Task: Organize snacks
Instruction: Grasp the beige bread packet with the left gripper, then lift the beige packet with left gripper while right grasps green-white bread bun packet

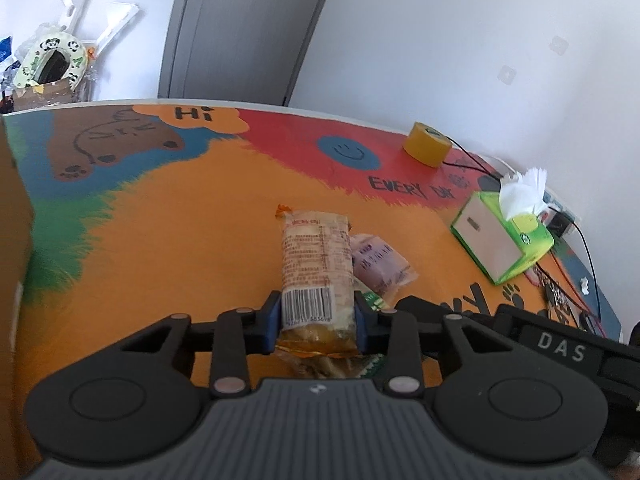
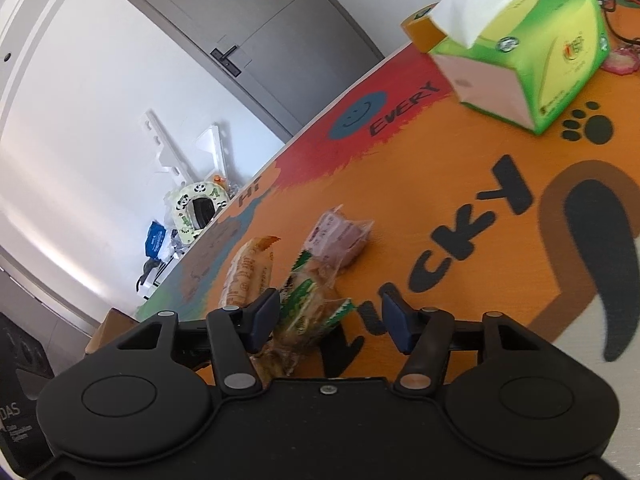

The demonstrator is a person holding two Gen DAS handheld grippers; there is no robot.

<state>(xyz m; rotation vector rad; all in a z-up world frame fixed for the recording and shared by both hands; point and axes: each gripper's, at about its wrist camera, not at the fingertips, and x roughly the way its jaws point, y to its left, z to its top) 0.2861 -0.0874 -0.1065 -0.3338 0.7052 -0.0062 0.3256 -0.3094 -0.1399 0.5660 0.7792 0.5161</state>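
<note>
The left gripper [image 1: 318,318] pinched the orange snack pack [image 1: 316,264] near its tail, so it risked slipping, while the right gripper [image 2: 328,318] stood half open around the green pack [image 2: 308,308], gripping nothing.

My left gripper [image 1: 318,314] is black with a ribbed grey body, blue pads [image 1: 273,318] on its fingers and silver rivets [image 1: 229,385] on the linkage just beside two round domed discs. My right gripper [image 2: 332,320] is all black, with navy pads [image 2: 396,320] and one screw [image 2: 327,390] between its discs.

Left tongs [image 1: 318,318] clamped, right tongs [image 2: 329,322] apart
</note>
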